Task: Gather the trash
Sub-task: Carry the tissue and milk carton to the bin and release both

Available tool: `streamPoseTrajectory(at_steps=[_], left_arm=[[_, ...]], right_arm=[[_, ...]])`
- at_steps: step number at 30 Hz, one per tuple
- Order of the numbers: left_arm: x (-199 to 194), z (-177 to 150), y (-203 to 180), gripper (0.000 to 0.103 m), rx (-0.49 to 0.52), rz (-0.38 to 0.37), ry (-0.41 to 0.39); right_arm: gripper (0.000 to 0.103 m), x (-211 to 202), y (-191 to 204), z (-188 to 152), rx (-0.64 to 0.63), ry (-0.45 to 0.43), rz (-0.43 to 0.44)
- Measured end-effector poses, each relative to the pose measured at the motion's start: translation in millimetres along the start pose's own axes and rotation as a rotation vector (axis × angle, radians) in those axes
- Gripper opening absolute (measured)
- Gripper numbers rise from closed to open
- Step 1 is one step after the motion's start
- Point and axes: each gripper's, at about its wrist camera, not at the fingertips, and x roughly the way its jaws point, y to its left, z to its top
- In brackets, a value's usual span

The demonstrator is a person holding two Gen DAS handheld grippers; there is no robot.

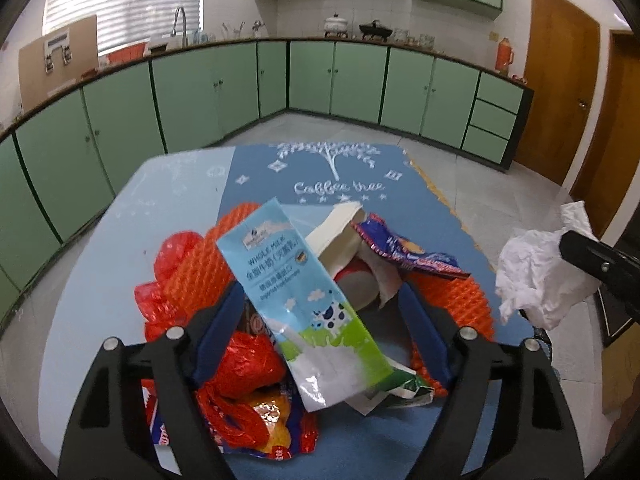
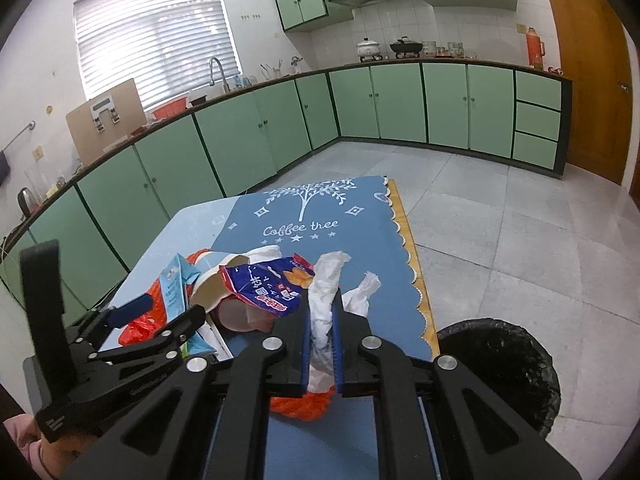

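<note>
The right gripper [image 2: 322, 320] has its blue fingers [image 2: 306, 344] pressed nearly together, pinching a crumpled white tissue [image 2: 326, 280] that sticks out ahead of the tips and bunches behind them. Off to the right of those fingers and lower, on the floor beside the bench [image 2: 176, 240], stands a bin lined with a black bag [image 2: 500, 364].

The left gripper [image 1: 322, 304] has its fingers [image 1: 218, 332] spread wide over the pile of trash on the blue mat [image 1: 320, 176]. Between them lies a light blue milk carton [image 1: 304, 300], slanting from beyond the left finger down toward the camera; the pads do not press on it. Under and left of the left finger sit red crinkled plastic [image 1: 244, 360] and orange foam netting [image 1: 192, 264]. Just beyond the right finger lie a white paper cup [image 1: 340, 236] and a blue snack wrapper [image 1: 400, 248].
</note>
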Motion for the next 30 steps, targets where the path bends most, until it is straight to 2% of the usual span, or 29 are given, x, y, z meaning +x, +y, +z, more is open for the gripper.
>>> streamPoseTrajectory(at_steps=[3,4,11,12,13,25,30], left_arm=[[5.8,-3.0,1.3,0.074,-0.007,-0.003,0.024],[7.1,-3.6,1.4,0.070,-0.009,-0.006,0.030],[7.2,-6.2,4.3,0.028,-0.021,-0.013,0.040],[3.4,-5.9,4.9,0.021,-0.021,-0.011,0.029],[-0.2,-5.3,4.8,0.010,-0.015,-0.009,0.019],[-43.2,-8.4,18.4,0.007,-0.028,-0.021,-0.065],[-60.4,2.4,5.0,0.007,-0.004,-0.088,-0.105]], right_arm=[[0.009,2.7,-2.4,-0.6,0.006,0.007,0.001],[0.009,3.8,-3.1,-1.0,0.008,0.010,0.000],[0.009,4.1,-2.1,-3.6,0.008,0.016,0.002],[0.009,3.7,-2.0,-3.3,0.008,0.015,0.002],[0.009,2.8,-2.0,-3.2,0.007,0.013,0.003],[0.009,-11.6,-0.4,-3.4,0.000,-0.022,-0.006],[0.009,-31.6,-13.4,0.2,0.018,-0.072,-0.042]])
